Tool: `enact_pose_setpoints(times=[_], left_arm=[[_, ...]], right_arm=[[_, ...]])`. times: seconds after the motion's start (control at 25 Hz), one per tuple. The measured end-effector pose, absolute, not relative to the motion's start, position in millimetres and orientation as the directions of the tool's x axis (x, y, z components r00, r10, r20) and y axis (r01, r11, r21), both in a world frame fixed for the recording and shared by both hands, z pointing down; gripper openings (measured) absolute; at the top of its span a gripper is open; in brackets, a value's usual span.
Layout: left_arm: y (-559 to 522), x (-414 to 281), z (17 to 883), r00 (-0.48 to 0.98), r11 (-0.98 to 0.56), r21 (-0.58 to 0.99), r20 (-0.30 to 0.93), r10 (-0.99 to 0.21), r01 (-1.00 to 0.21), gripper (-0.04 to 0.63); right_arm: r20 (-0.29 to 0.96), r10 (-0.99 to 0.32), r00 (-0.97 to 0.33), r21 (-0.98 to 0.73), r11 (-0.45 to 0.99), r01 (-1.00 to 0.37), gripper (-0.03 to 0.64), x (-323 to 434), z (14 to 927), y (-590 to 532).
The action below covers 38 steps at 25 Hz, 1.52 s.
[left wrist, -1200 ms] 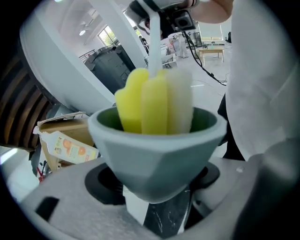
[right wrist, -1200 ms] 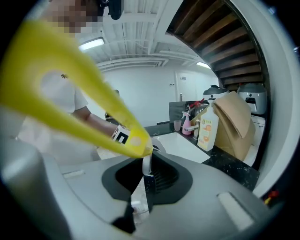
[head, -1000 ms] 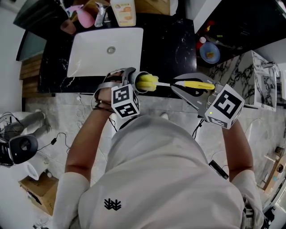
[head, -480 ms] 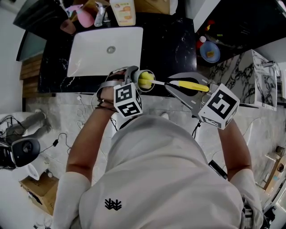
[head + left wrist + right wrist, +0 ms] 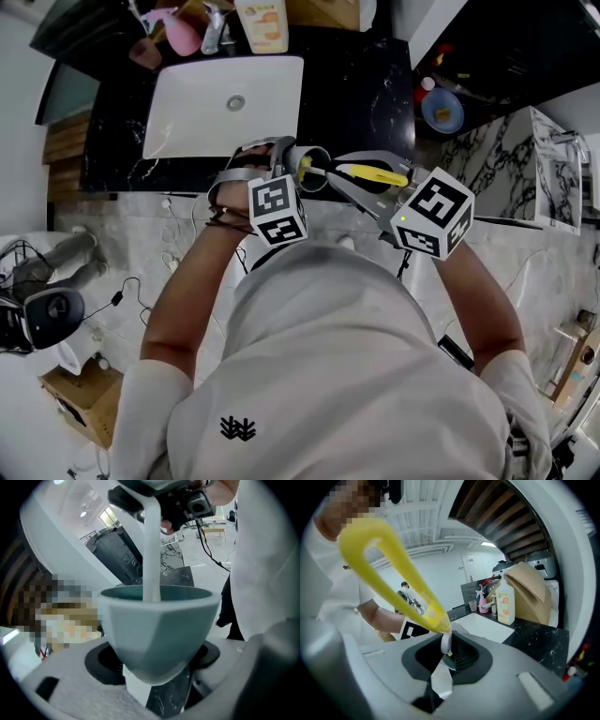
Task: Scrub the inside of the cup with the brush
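Note:
My left gripper [image 5: 292, 161] is shut on a grey-green cup [image 5: 309, 170], held on its side over the counter's front edge. In the left gripper view the cup [image 5: 158, 627] fills the space between the jaws, and the brush's white stem [image 5: 151, 550] runs down into its mouth. My right gripper [image 5: 361, 180] is shut on the brush's yellow handle [image 5: 370, 174]. That handle [image 5: 389, 569] rises from between the jaws in the right gripper view. The brush head is inside the cup, with only a sliver of yellow showing.
A white sink [image 5: 187, 122] is set in the black marble counter [image 5: 361, 94] just beyond the cup. A faucet [image 5: 214, 33], a pink bottle [image 5: 180, 36] and a soap bottle [image 5: 261, 23] stand behind it. A blue bowl [image 5: 441, 111] sits at the right.
The right gripper has moved left toward the cup. The yellow brush head, outside the rim a second ago, has gone into the cup. The left gripper has barely shifted.

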State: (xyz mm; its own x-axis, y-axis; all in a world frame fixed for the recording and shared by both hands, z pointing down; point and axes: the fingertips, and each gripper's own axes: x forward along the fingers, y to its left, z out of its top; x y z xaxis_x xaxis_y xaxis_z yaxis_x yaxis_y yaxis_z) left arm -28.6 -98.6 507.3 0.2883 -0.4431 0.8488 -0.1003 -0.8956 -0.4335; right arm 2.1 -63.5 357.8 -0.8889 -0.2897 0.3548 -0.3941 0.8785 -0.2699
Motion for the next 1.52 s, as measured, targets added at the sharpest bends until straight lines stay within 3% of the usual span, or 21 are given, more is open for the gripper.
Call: enact_pose_setpoints(times=[0.2, 0.52, 0.72, 1.08, 1.52], left_arm=[[-102, -37, 511, 0.262, -0.889, -0.45, 0.85, -0.456, -0.09, 0.364], [-105, -45, 514, 0.258, -0.896, -0.429, 0.858, -0.444, -0.115, 0.364], [-108, -44, 509, 0.283, -0.896, -0.417, 0.851, -0.443, -0.153, 0.364], [-108, -21, 499, 0.306, -0.89, -0.441, 0.837, -0.454, -0.116, 0.365], [-109, -37, 508, 0.284, -0.891, -0.436, 0.844, -0.455, -0.129, 0.365]], right_arm=[[0.285, -0.306, -0.908, -0.378, 0.835, -0.4, 0.051, 15, 346, -70], [0.24, -0.33, -0.913, -0.393, 0.827, -0.402, 0.051, 37, 321, -68], [0.299, -0.339, -0.892, -0.305, 0.852, -0.425, 0.051, 40, 327, -65], [0.365, -0.327, -0.872, -0.148, 0.904, -0.401, 0.051, -2, 355, -67], [0.349, -0.261, -0.9, -0.237, 0.905, -0.354, 0.052, 2, 356, -54]])
